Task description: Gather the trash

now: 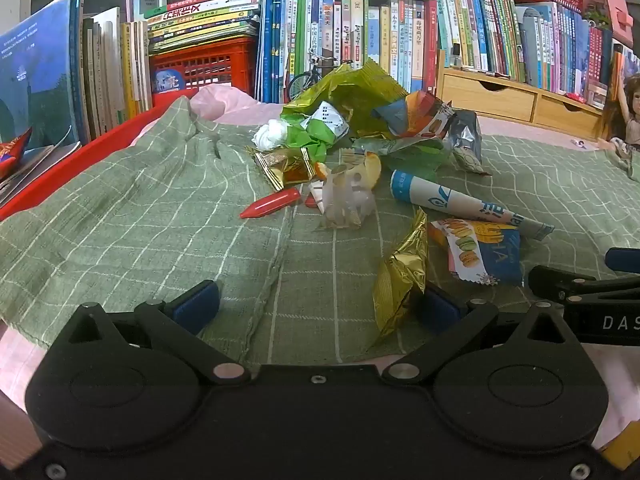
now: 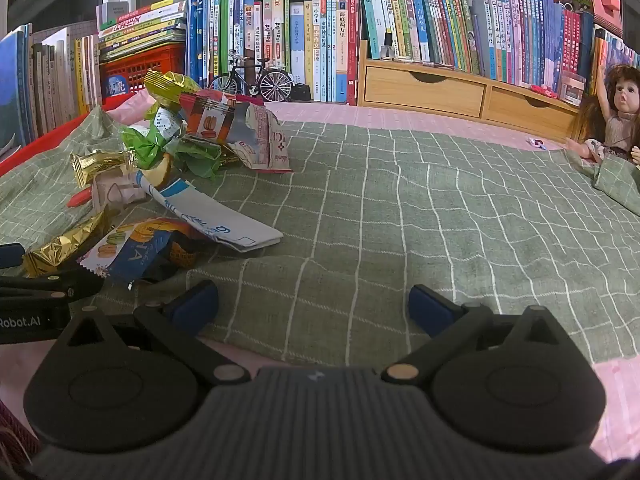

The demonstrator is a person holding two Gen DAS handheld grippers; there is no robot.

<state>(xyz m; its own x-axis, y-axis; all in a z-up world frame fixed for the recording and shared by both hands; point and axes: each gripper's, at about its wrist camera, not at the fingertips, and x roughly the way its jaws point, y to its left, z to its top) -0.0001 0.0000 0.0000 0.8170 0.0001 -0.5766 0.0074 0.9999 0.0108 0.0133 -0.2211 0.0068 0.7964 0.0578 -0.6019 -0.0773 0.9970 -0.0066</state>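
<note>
A heap of trash lies on a green checked cloth (image 1: 160, 216): a green and gold foil bag (image 1: 340, 96), a macaron wrapper (image 1: 480, 252), a rolled blue-and-white paper (image 1: 452, 196), a red pointed cap (image 1: 272, 204), a small gold packet (image 1: 286, 166) and a crumpled gold wrapper (image 1: 400, 276). My left gripper (image 1: 316, 304) is open; the gold wrapper leans against its right finger. My right gripper (image 2: 314, 304) is open over bare cloth (image 2: 400, 200), to the right of the macaron wrapper (image 2: 128, 248) and the rolled paper (image 2: 224, 220).
Rows of books (image 2: 320, 40) and a red crate (image 1: 204, 64) line the back. A wooden drawer unit (image 2: 440, 88) stands at the right rear, with a doll (image 2: 616, 120) beside it. A red tray edge (image 1: 80, 160) runs along the left. A model bicycle (image 2: 256, 80) stands behind the heap.
</note>
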